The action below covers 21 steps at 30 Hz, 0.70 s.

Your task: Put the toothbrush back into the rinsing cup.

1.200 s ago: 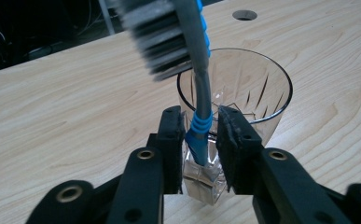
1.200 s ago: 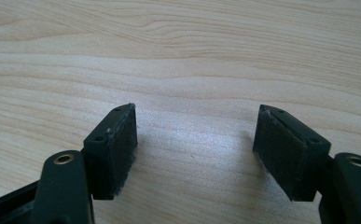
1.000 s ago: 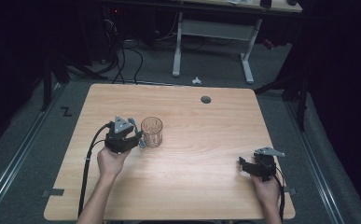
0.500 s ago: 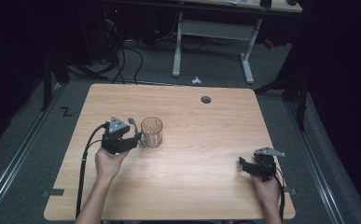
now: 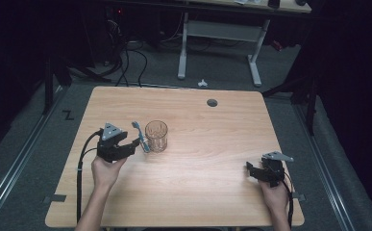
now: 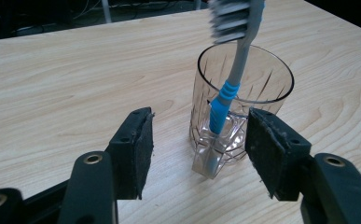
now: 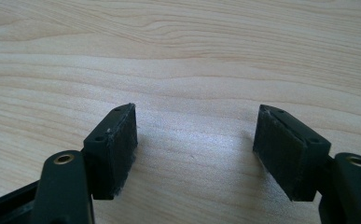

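Note:
A clear ribbed drinking glass (image 5: 156, 136) (image 6: 262, 79) stands on the wooden table (image 5: 207, 134), left of centre. A grey toothbrush with a blue grip (image 5: 140, 136) (image 6: 222, 102) leans against the glass's near side from outside, handle end on the table and bristles up. My left gripper (image 5: 138, 144) (image 6: 199, 144) sits just left of the glass. Its jaws have just been opening, and the toothbrush handle stands between them untouched by either pad. My right gripper (image 5: 249, 169) (image 7: 196, 140) rests low at the table's right front, open over bare wood.
A round cable hole (image 5: 212, 102) sits near the table's far edge. Beyond the table stand a white desk frame (image 5: 253, 53) and floor cables (image 5: 126, 57). A small white object (image 5: 202, 83) lies on the floor behind the table.
The left gripper's jaws have spread and let go of the toothbrush, which now leans on the glass. That hand has drawn back slightly to the left. The right gripper has stayed put.

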### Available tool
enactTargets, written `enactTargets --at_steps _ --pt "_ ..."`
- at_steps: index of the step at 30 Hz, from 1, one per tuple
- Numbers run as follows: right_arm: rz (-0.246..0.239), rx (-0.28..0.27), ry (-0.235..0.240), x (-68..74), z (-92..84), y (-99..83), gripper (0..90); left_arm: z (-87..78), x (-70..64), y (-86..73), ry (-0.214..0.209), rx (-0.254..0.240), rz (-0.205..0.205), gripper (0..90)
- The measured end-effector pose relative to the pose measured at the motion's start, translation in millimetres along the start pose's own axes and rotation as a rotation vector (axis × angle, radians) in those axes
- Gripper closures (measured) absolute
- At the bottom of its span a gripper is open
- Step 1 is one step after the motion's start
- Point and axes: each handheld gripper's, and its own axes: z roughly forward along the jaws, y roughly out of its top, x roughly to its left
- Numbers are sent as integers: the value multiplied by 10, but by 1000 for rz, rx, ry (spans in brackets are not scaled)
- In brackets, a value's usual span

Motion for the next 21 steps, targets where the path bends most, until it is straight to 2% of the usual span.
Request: enactTargets --at_steps 8,21 --pt "0 0 0 1 0 0 305 -51 48 -59 -6 -12 -43 420" --pt "0 0 0 0 0 0 305 -130 90 -118 -9 -30 -80 415"
